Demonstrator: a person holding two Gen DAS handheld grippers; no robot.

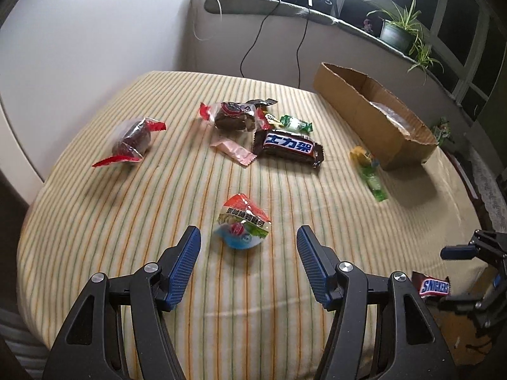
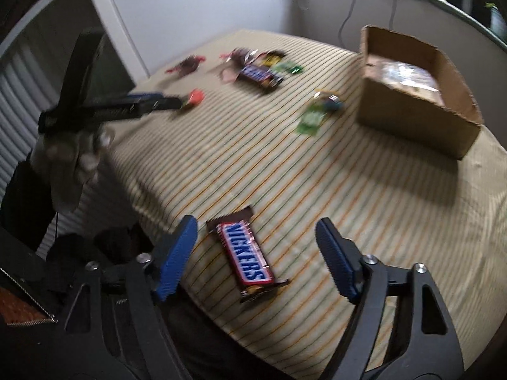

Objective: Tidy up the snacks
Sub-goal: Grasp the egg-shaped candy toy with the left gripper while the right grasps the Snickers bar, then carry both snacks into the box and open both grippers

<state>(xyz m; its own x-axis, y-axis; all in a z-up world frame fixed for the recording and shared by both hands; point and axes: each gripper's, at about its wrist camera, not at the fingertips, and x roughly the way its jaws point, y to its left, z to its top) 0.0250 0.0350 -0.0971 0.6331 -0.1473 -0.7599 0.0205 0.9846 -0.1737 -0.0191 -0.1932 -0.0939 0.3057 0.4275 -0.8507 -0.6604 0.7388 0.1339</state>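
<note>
Left gripper (image 1: 248,267), right gripper (image 2: 256,255) fingers wide, empty; striped cloth (image 1: 133,209), cardboard box (image 1: 374,117).

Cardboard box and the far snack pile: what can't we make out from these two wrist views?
- Open brown cardboard box: contents. Left wrist view, near wall hides most; right wrist view shows only a shiny blur.
- Far pile around the brown Chinese-lettered chocolate bar: right wrist view, motion blur smears the wrappers.
- Brown Snickers bar: left wrist view, left gripper finger covers one end.
- Left gripper, right wrist view: blurred, jaws unreadable.
</note>
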